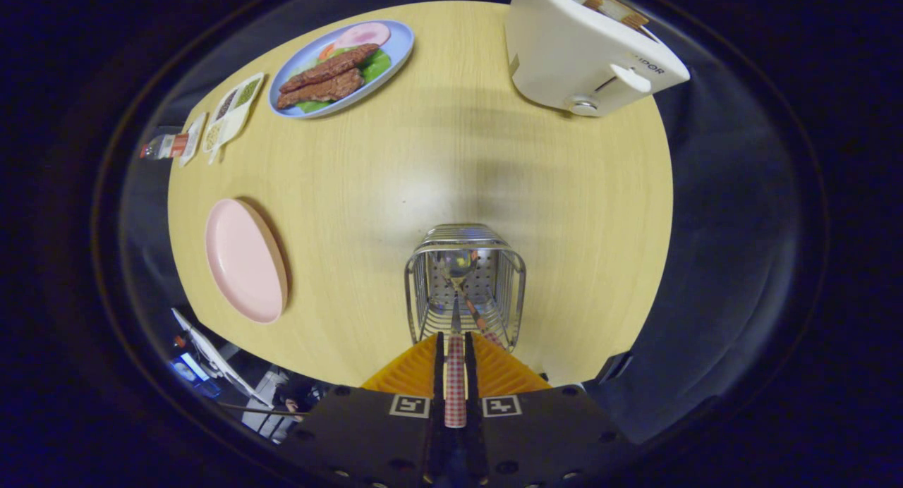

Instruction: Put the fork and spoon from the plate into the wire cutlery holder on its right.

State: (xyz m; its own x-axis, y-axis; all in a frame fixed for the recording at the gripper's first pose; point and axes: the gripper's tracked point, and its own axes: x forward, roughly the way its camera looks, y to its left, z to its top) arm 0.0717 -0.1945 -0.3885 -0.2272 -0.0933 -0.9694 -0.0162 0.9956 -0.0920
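Observation:
My gripper (455, 338) is shut on the red-and-white checked handle of the fork (455, 382), which runs between the fingers. Its metal neck dips over the near rim of the wire cutlery holder (416, 290), just ahead of the fingertips; the tines are hidden. Inside the holder lies the spoon (456, 264), with its shiny bowl against the far wall and its handle slanting back toward the near right corner. The pink plate (243, 259) sits on the table left of the holder.
The round wooden table (451, 156) carries a blue plate of food (342, 68) at the far left, a small sectioned tray (233, 111) and a bottle (166, 147) beside it. A white toaster (585, 51) with bread stands at the far right.

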